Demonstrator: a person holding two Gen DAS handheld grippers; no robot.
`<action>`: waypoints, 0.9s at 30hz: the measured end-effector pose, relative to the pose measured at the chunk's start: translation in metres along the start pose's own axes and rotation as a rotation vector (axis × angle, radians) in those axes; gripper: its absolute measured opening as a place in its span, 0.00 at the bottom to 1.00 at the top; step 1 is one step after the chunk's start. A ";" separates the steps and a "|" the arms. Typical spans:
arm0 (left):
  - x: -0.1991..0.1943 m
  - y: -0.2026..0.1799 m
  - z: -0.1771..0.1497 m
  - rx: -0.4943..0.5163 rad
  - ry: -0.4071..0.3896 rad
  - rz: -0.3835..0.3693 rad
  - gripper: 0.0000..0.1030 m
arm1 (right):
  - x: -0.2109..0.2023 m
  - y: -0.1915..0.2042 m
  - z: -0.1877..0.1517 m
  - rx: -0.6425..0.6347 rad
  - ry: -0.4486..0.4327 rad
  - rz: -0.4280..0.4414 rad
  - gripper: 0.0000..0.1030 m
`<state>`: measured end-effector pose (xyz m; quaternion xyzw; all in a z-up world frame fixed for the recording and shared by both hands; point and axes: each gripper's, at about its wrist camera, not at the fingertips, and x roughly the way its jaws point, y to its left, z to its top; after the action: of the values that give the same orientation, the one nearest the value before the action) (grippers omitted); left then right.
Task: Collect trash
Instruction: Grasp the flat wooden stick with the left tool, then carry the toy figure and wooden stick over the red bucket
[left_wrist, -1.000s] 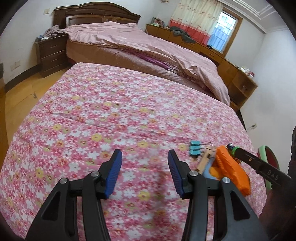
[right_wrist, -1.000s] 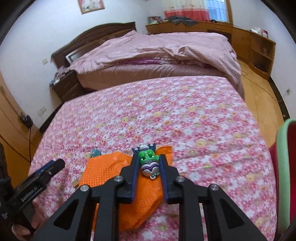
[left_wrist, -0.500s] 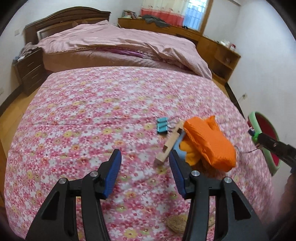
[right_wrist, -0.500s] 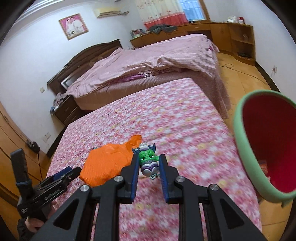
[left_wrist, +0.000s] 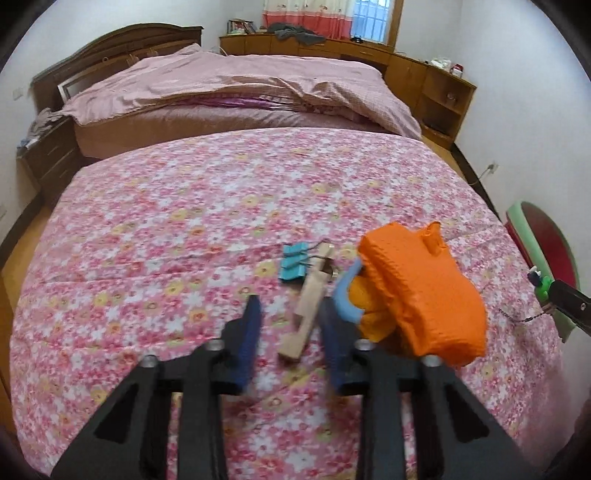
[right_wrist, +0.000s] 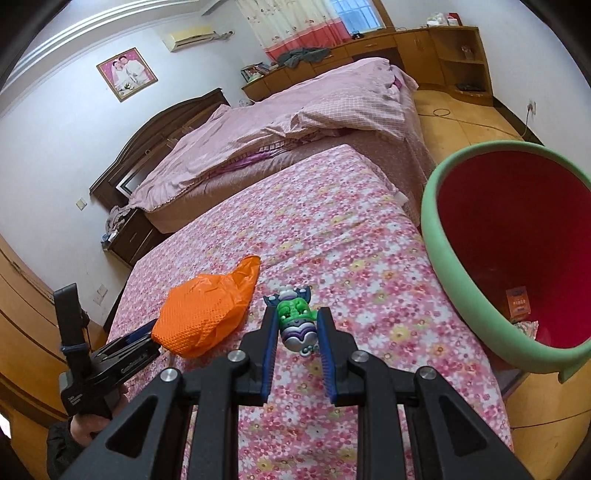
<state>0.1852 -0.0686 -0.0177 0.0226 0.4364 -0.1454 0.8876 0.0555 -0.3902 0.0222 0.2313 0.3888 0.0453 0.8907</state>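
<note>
Now the left claw is closing around the wooden stick, while the right claw, nearer the bin, still grips the toy.

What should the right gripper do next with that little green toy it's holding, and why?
Probably carry it further right over the bin and let go. The right gripper is shut on the green toy, still above the flowered bedspread, and the bin's open mouth sits just beside it.
</note>
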 end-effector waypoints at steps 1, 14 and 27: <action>-0.001 -0.001 -0.001 0.000 -0.003 -0.005 0.18 | -0.001 -0.001 -0.001 0.003 -0.001 0.002 0.23; -0.048 0.020 -0.037 -0.141 -0.017 -0.090 0.09 | -0.026 0.002 -0.010 0.014 -0.023 0.037 0.23; -0.132 0.002 -0.045 -0.164 -0.143 -0.191 0.09 | -0.074 0.021 -0.021 -0.003 -0.098 0.089 0.23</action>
<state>0.0754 -0.0278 0.0574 -0.1020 0.3827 -0.1941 0.8975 -0.0089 -0.3826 0.0690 0.2491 0.3338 0.0738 0.9061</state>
